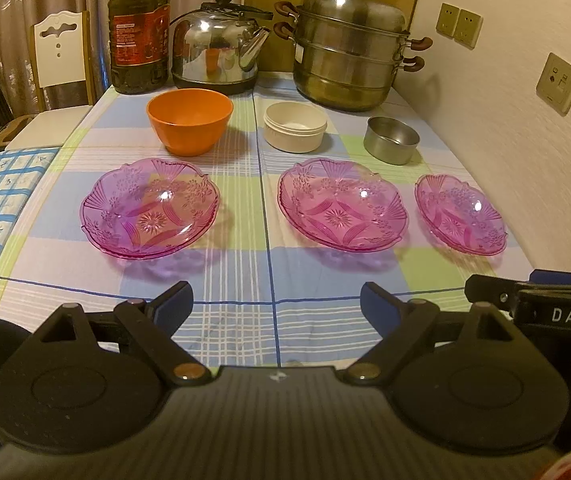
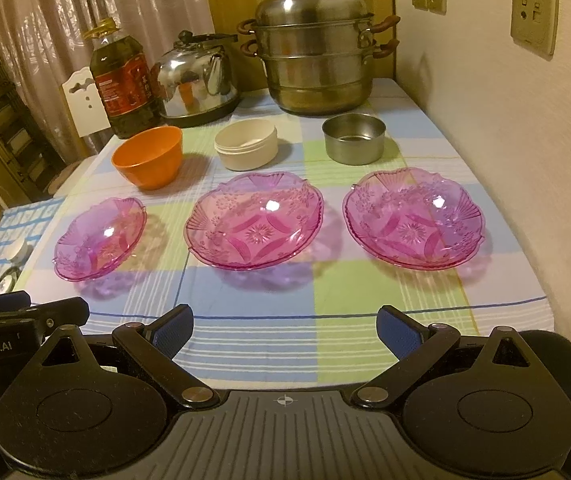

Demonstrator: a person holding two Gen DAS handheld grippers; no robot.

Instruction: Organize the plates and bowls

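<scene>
Three pink glass plates lie in a row on the checked tablecloth: left (image 1: 151, 208) (image 2: 99, 238), middle (image 1: 343, 204) (image 2: 253, 220), right (image 1: 460, 214) (image 2: 413, 218). Behind them stand an orange bowl (image 1: 189, 120) (image 2: 148, 156), a white bowl (image 1: 295, 126) (image 2: 246, 148) and a steel bowl (image 1: 392, 139) (image 2: 353, 138). My left gripper (image 1: 277, 304) is open and empty, above the table's near edge. My right gripper (image 2: 285, 326) is open and empty beside it; it also shows in the left wrist view (image 1: 525, 296).
At the back stand an oil bottle (image 1: 139, 28) (image 2: 125, 80), a steel kettle (image 1: 221, 46) (image 2: 195, 80) and a stacked steamer pot (image 1: 349, 44) (image 2: 315, 50). A wall (image 2: 505, 140) runs along the right. A second table (image 1: 1, 200) adjoins on the left.
</scene>
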